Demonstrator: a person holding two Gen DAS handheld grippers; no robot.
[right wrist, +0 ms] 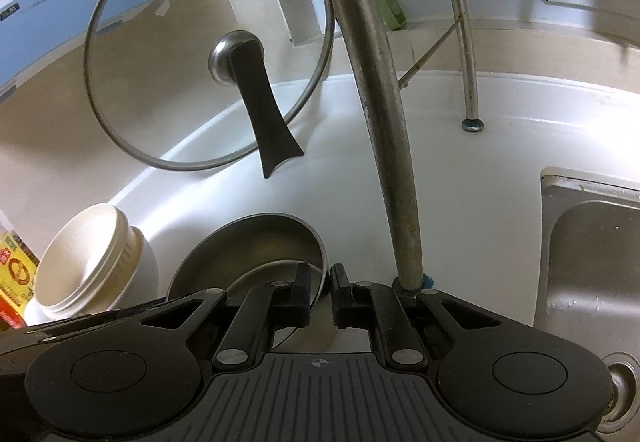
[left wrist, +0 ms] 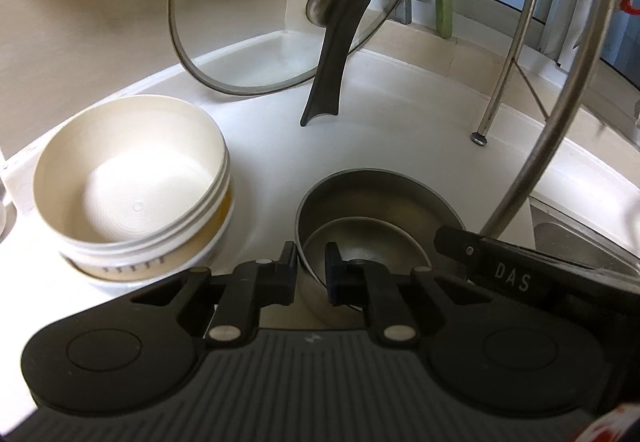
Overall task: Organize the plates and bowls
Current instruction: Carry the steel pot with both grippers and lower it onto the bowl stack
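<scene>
Each gripper (left wrist: 311, 266) (right wrist: 321, 292) pinches the steel bowls' (left wrist: 376, 202) rims, their near sides hidden

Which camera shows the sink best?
The right wrist view: the steel sink fills its right side, showing the rim, the basin wall and the drain at the lower corner. The left wrist view catches only a sliver of its rim behind the other tool's arm.

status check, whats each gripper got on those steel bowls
Left gripper shut on near rim of steel bowls. Right gripper shut on their right rim. Rack leg close beside right gripper.
</scene>
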